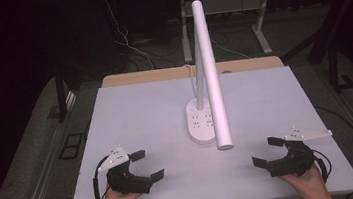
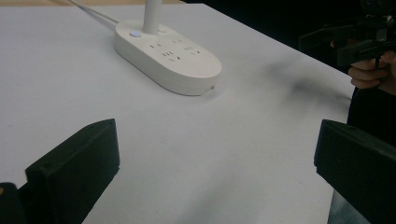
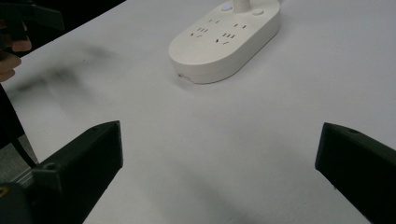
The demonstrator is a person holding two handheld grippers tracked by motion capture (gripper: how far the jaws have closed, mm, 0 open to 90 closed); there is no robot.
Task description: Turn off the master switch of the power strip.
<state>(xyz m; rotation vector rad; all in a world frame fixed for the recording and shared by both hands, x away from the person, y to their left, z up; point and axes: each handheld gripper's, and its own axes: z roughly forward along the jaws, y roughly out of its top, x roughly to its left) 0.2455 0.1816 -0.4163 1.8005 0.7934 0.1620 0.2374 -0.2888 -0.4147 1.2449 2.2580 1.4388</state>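
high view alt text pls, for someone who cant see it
A white desk lamp with sockets in its oval base stands mid-table on a pale tabletop. Near the front edge, a person's hands hold the left gripper and right gripper, jaws open and empty.

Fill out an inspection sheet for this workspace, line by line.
Surface: white tabletop, bare apart from the lamp; faint dark smudges in the gripper views.
Job's things: white desk lamp whose oval base carries sockets and a button, standing mid-table.
Clutter: nothing seen.
Grippers: left claw and right claw both open, holding nothing, near the table's front edge on either side of the lamp.
Cables: white lamp cord runs off the far edge; loose wires on the floor behind.
Surroundings: dark room, desk legs beyond.
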